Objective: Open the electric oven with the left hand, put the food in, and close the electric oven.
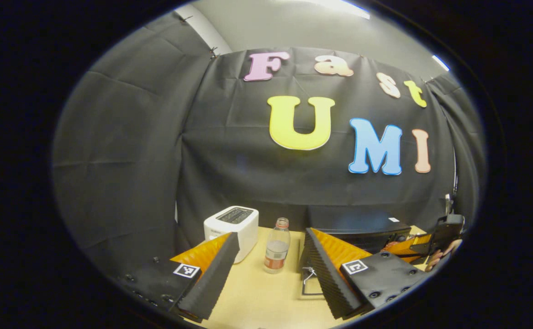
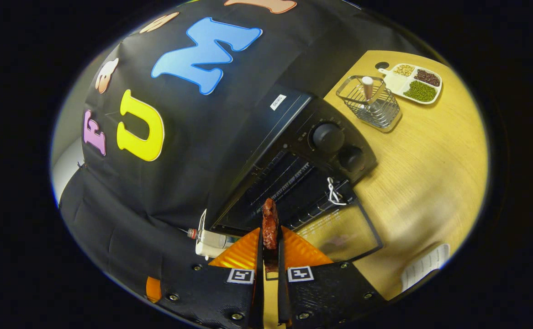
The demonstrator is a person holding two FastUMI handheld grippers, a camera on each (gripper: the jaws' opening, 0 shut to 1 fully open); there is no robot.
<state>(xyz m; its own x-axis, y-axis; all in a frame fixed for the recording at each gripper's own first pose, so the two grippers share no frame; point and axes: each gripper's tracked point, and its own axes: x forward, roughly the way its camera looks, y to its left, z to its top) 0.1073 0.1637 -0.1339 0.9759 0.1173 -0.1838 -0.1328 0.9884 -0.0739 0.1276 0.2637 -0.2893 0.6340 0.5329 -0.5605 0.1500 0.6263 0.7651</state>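
The black electric oven [image 2: 293, 137] stands against the wall with its glass door [image 2: 339, 230] folded down flat onto the table; a white cord [image 2: 334, 192] is tied to the door. My right gripper [image 2: 270, 249] is shut on a reddish-brown strip of food [image 2: 270, 224], held upright just in front of the open cavity. In the left gripper view the oven [image 1: 357, 226] is ahead on the right, and its lowered door [image 1: 311, 285] lies beside my right finger. My left gripper [image 1: 271, 278] is open and holds nothing. The other gripper [image 1: 430, 244], with a hand on it, is at the far right.
A white toaster [image 1: 232, 228] and a plastic bottle [image 1: 276, 246] stand left of the oven on the wooden table [image 1: 257, 301]. Right of the oven are a wire basket [image 2: 371, 103] and a divided tray of beans [image 2: 414, 82]. A white object [image 2: 424, 265] lies near the table's edge.
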